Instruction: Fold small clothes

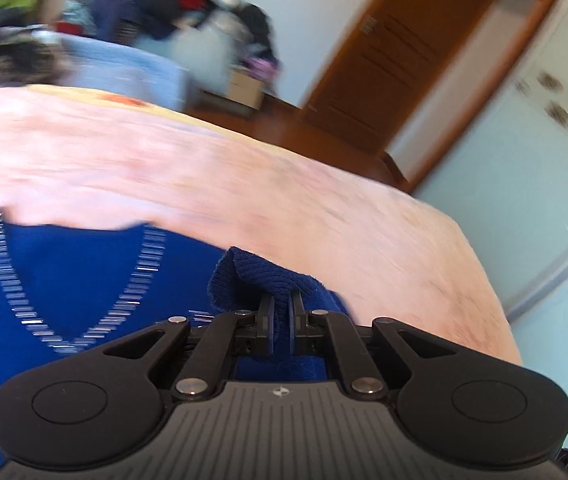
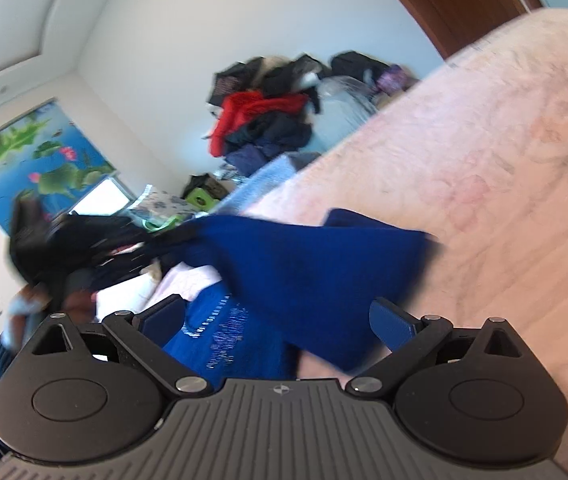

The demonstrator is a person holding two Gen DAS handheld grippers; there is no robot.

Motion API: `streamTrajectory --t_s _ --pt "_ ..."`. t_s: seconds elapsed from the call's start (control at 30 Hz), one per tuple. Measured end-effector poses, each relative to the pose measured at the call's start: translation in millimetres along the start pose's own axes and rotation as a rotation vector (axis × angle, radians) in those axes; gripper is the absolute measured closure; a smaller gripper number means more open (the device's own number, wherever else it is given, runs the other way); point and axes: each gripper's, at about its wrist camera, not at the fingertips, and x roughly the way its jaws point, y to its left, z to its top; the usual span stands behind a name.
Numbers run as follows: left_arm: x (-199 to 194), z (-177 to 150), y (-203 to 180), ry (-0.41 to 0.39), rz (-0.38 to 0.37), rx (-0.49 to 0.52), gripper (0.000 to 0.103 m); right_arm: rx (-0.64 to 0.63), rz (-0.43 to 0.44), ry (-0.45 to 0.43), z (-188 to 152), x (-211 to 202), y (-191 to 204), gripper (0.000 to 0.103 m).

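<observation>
One blue knit sweater (image 1: 83,280), white-striped V-neck, cuff between left tongs (image 1: 281,320).

The sweater (image 1: 83,276) is deep royal blue with a V-neck trimmed in white dashes, lying on a pale pink bed (image 1: 267,184) with a faint floral print, both grippers black with blue pads (image 2: 394,330), the door (image 1: 396,64) orange-brown.

home bedroom | pink bed cover (image 2: 504,140) | wood door (image 1: 396,60) | clothes heap (image 2: 271,116) by wall
</observation>
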Motion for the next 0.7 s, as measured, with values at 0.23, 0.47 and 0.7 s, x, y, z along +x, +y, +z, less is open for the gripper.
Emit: streamTrajectory --t_s 0.23,0.47,0.7 --pt "-23.6 -5.4 94.9 -0.032 0.122 -0.156 0.097 0.021 -0.040 0.082 9.0 38.4 -11.1 0.003" --pt "-48.1 -2.3 147.8 -0.094 0.168 -0.285 0.096 -0.019 -0.069 0.174 47.1 97.1 -9.4 0.003" --pt "-87.1 7.9 194.5 -0.205 0.215 -0.373 0.096 0.014 -0.062 0.282 57.9 155.3 -5.2 0.004"
